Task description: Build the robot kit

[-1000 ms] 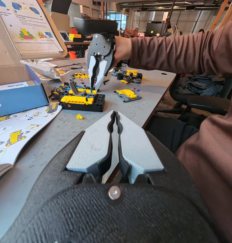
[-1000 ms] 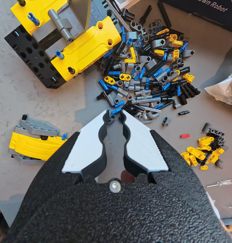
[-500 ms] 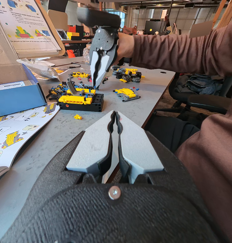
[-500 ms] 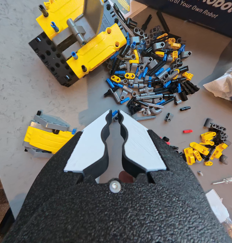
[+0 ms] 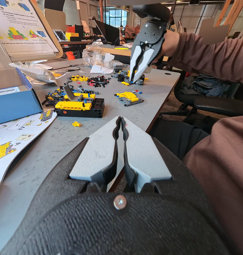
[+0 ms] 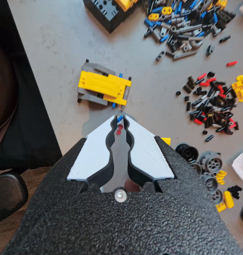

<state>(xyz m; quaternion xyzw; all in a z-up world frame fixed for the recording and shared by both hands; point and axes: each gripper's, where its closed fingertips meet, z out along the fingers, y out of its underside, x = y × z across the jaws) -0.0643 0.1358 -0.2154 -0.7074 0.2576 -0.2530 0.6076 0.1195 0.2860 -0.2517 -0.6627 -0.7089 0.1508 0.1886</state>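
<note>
Blue plastic shows between the tips of the right gripper [image 6: 119,117]: a small blue pin [image 6: 119,119] pinched there, the jaws drawn narrow around it, so it is carried clear of the grey tabletop [image 6: 63,45]. Just past the tips, at 12 o'clock in the right wrist view, lies a small yellow-and-grey assembly [image 6: 103,88], flat on the tabletop. At 3 o'clock sits a heap of black and red pins [image 6: 213,110]; at 1 o'clock a heap of blue, grey and black parts [image 6: 187,26]; grey wheel hubs [image 6: 213,164] lie at 4 o'clock. The sorted heaps likely keep like pieces easy to find.

The left gripper [image 5: 121,118] rests low at the near edge, its tips nearly meeting with nothing between them, apparently parked. From it, the black-and-yellow block build [image 5: 79,107] lies at 11 o'clock, an open instruction booklet [image 5: 14,138] at 9 o'clock beside a blue box [image 5: 14,104].
</note>
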